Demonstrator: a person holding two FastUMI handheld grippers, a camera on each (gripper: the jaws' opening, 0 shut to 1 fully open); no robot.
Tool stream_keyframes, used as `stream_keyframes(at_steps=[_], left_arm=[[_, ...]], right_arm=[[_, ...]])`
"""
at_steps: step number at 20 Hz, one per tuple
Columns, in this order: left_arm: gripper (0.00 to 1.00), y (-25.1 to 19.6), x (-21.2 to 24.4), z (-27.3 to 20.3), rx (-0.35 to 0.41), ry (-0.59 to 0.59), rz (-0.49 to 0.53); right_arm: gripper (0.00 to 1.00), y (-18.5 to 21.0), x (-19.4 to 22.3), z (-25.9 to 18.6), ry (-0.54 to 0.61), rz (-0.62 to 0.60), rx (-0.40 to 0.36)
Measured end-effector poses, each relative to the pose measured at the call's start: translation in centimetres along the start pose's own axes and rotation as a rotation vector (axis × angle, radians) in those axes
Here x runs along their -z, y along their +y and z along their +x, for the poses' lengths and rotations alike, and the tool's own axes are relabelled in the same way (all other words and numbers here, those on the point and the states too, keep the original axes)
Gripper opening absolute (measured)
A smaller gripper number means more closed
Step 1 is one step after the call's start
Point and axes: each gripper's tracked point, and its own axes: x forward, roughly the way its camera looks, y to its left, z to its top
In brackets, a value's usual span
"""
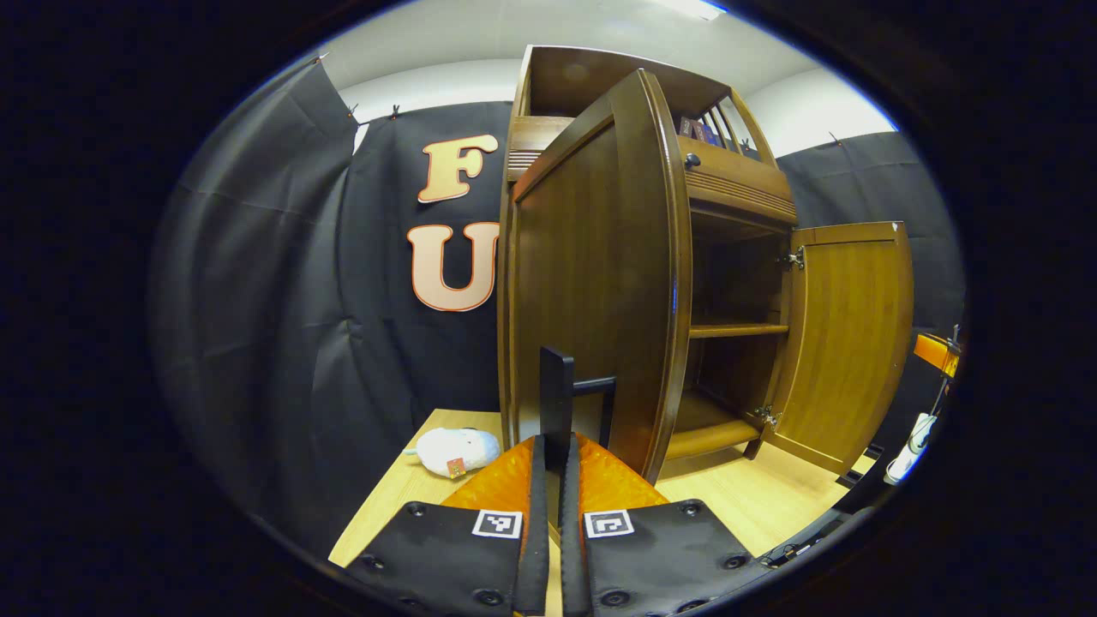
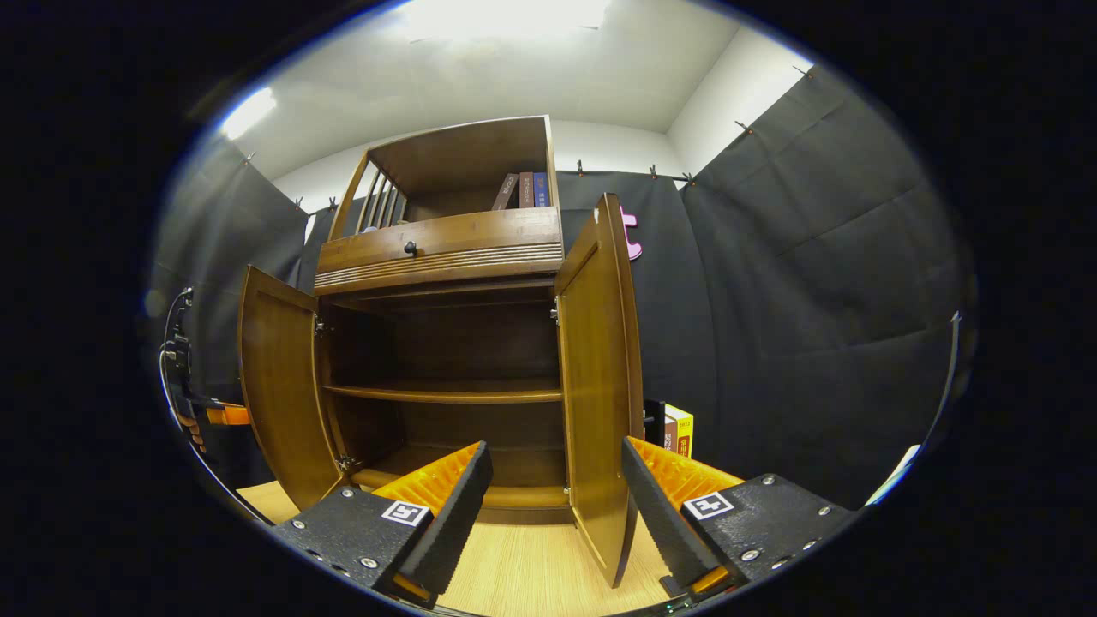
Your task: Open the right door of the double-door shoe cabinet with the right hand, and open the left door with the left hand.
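The brown wooden shoe cabinet (image 2: 446, 248) stands with both doors swung wide. Its left door (image 1: 591, 283) fills the middle of the left gripper view, edge toward me. My left gripper (image 1: 555, 446) is shut on that door's dark bar handle (image 1: 557, 386), which rises between the two fingers. In the right gripper view the right door (image 2: 596, 386) hangs open, its lower free edge between the spread fingers of my right gripper (image 2: 555, 452), which is open and holds nothing. The left door (image 2: 274, 386) and a hand with the other gripper (image 2: 193, 411) show at the far left.
Empty shelves (image 2: 446, 394) show inside the cabinet. A drawer with a round knob (image 2: 410, 248) sits above them, with books (image 2: 523, 190) on top. A white plush toy (image 1: 454, 450) lies on the wooden surface (image 1: 754, 506) left of the cabinet. A yellow box (image 2: 679, 431) stands behind the right door.
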Motion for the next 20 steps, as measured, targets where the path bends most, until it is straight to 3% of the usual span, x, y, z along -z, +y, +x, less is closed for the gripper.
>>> stream_keyframes(at_steps=[3,4,6,18,20], left_arm=[[0.16,1.3,-0.1,-0.7,-0.003,-0.009,-0.011],[0.12,1.6,-0.1,-0.7,-0.003,-0.012,-0.018],[0.03,3.2,-0.2,-0.8,-0.035,-0.006,-0.008],[0.1,9.7,-0.3,-4.2,-0.118,-0.047,0.001],[0.06,10.1,-0.6,-5.2,-0.124,-0.059,-0.006]], right_arm=[[0.99,1.1,0.1,0.3,0.004,0.001,-0.008],[0.93,1.3,0.3,0.4,0.006,-0.004,-0.008],[0.93,2.2,0.2,0.5,0.005,-0.004,-0.015],[0.92,7.0,0.7,2.9,0.021,-0.002,-0.062],[0.92,7.7,0.8,3.0,0.03,-0.002,-0.077]])
